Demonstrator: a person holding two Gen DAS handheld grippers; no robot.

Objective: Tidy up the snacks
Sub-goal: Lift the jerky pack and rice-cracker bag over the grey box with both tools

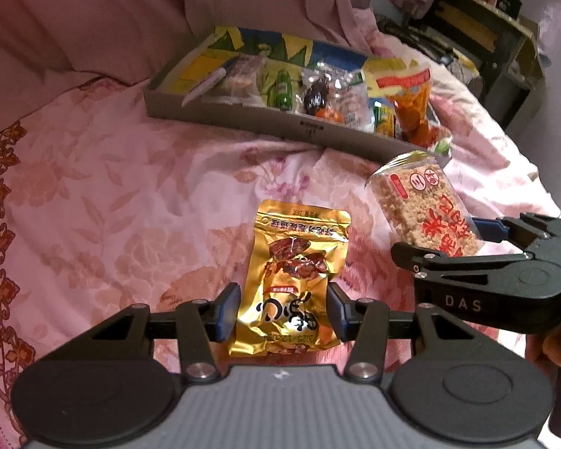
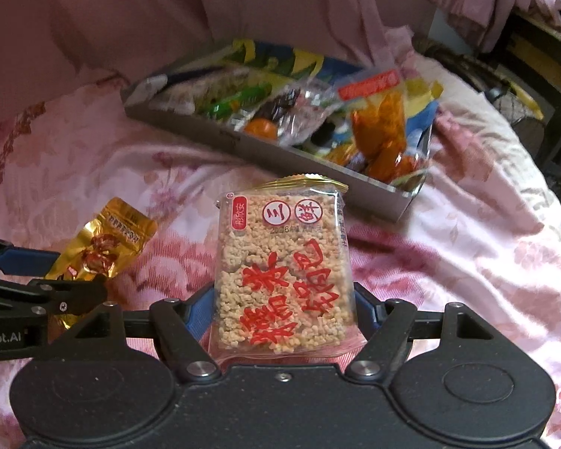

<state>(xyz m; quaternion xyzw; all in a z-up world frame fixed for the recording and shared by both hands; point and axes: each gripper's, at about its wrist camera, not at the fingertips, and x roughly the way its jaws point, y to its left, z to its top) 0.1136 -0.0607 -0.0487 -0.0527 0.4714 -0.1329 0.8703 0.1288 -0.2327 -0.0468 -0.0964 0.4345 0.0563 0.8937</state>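
My left gripper point(image 1: 284, 310) is shut on a gold foil snack pouch point(image 1: 295, 280), its blue pads pressing the pouch's lower sides above the pink bedspread. My right gripper point(image 2: 284, 310) is shut on a clear rice-cracker packet with red characters point(image 2: 284, 277), held upright. The packet also shows in the left wrist view point(image 1: 426, 209), right of the pouch. The gold pouch shows in the right wrist view point(image 2: 104, 247) at the left. A grey cardboard tray point(image 1: 243, 118) full of mixed snacks lies farther back on the bed; it also shows in the right wrist view point(image 2: 250, 149).
The pink floral bedspread point(image 1: 112, 187) covers the whole surface, with pink fabric draped behind. An orange snack bag point(image 1: 407, 101) stands at the tray's right end. Dark furniture point(image 1: 497, 37) stands at the far right beyond the bed's edge.
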